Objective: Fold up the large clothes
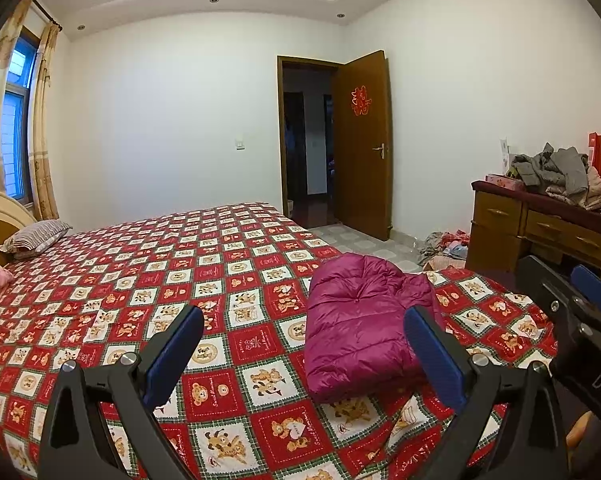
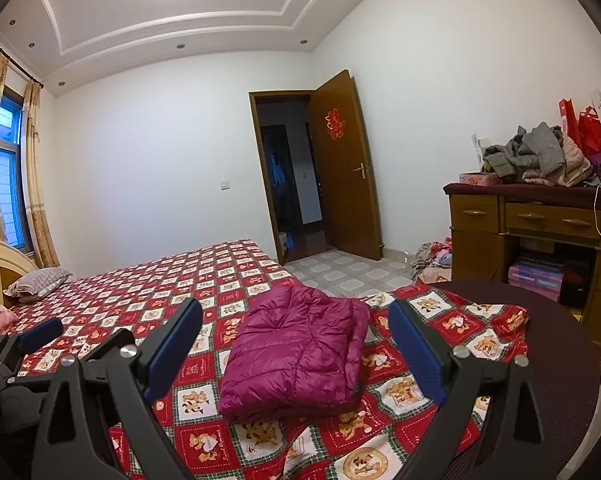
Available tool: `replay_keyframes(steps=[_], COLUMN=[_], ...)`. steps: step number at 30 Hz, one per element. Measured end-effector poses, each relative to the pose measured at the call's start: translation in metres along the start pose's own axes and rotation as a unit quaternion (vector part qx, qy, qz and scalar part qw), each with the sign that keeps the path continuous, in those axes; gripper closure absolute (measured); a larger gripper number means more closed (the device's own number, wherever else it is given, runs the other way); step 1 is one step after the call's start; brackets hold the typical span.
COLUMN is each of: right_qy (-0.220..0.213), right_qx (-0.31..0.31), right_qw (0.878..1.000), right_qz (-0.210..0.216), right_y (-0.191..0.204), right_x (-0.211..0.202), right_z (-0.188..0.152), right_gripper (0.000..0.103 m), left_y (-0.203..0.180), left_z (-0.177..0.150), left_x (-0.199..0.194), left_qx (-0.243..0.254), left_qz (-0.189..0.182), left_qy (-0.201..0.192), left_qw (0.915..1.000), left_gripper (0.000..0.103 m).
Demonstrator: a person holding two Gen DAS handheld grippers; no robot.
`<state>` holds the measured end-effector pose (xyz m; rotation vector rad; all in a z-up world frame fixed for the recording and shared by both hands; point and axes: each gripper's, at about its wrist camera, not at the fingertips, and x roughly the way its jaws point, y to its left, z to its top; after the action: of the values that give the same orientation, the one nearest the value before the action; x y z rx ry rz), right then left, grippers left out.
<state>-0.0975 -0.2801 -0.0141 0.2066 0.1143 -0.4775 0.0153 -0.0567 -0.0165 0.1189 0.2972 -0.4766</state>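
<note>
Magenta puffer jacket lies folded into a plump bundle on the patterned bed; both grippers' fingers spread apart, empty.

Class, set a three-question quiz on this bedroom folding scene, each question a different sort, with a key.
1. True or false: the purple padded jacket lies folded on the bed.
2. Multiple choice: the left hand-held gripper is A) open and empty, B) shut on the jacket.
3. Fill in: the grey clothes pile sits on the wooden ____.

Key: 1 true; 2 A; 3 dresser. The right hand-held gripper is open too.
</note>
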Motion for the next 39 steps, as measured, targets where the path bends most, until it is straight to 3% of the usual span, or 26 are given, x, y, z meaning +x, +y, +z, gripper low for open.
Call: replay_keyframes(steps=[39], right_qy=[0.003], right_qx=[0.001], right_qw=[1.0], right_qz=[-0.006], right_y=[-0.0049], right_x=[0.0023], right_z=[-0.0017], right_gripper=[0.007], left_y=[0.0008], left_z=[0.0039], left_x=[0.0035], left_qx=[0.008], left_qz=[0.023], left_qy=[-0.005], left_qw=[0.9997], left_gripper=[0.002])
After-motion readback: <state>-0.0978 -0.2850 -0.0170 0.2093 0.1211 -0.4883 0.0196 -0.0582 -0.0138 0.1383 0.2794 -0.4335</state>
